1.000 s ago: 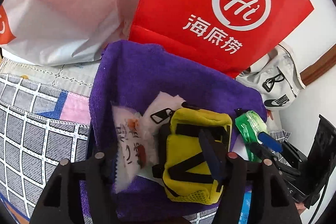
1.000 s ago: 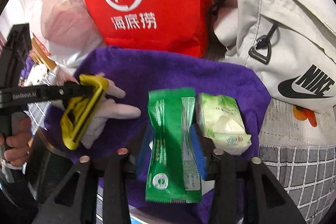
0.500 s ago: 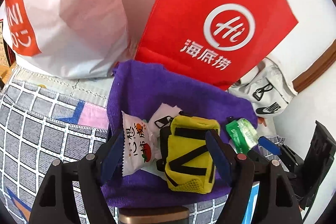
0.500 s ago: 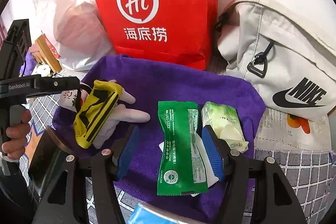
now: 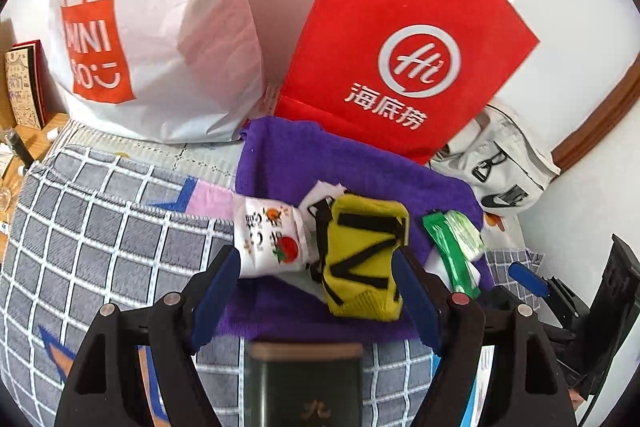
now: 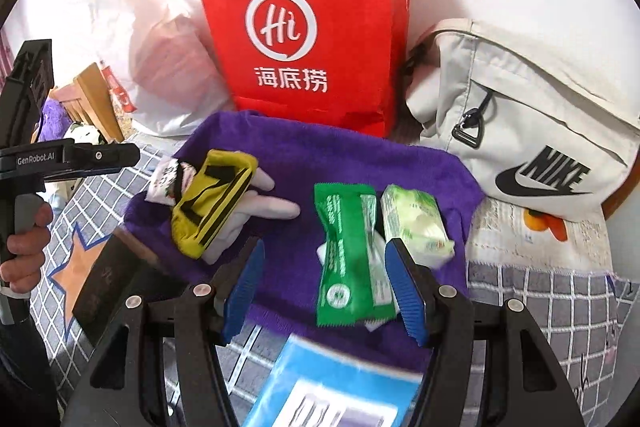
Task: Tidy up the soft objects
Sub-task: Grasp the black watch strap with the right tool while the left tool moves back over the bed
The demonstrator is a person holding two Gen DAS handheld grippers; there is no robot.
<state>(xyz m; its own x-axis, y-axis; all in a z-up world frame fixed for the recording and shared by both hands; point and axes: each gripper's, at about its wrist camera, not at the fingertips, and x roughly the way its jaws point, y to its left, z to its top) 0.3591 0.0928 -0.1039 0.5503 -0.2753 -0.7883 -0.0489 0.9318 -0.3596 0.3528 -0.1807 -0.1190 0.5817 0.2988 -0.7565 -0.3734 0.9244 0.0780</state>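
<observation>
Surface: a grey checked bedspread (image 5: 100, 219) carrying a purple towel (image 5: 320, 155); all task items lie on the towel.

L→R on towel:
1. White snack pack (image 5: 272, 239), at towel's left edge, printed w/ tomato and orange graphics. Touches item 2.
2. Yellow pouch (image 5: 364, 259) w/ black straps, lying on a white glove (image 6: 264, 207); glove fingers stick out toward towel centre.
3. Green packet (image 6: 344, 251), right of centre, long axis running front-to-back, reaching near the towel's front edge.
4. Pale green tissue pack (image 6: 412, 219), touching packet's right side, near towel's right edge.

Behind towel, L→R: white Miniso bag (image 5: 152, 27), red paper bag (image 5: 400, 39) upright w/ its base touching towel's rear edge, grey Nike bag (image 6: 532, 131) off the rear right corner.

Front of towel: dark tin (image 5: 304, 383) on bedspread under left gripper; blue-and-white pack (image 6: 332, 387) under right gripper, blurred.

Left gripper (image 5: 320, 291): fingers wide apart, nothing gripped. Blue pads flank snack pack and pouch; left pad looks to be at the pack's corner, contact can't be confirmed.

Right gripper (image 6: 324, 283): fingers wide apart, nothing gripped. Packet sits in the gap; right pad overlaps the tissue pack's near end in view, contact can't be confirmed.
</observation>
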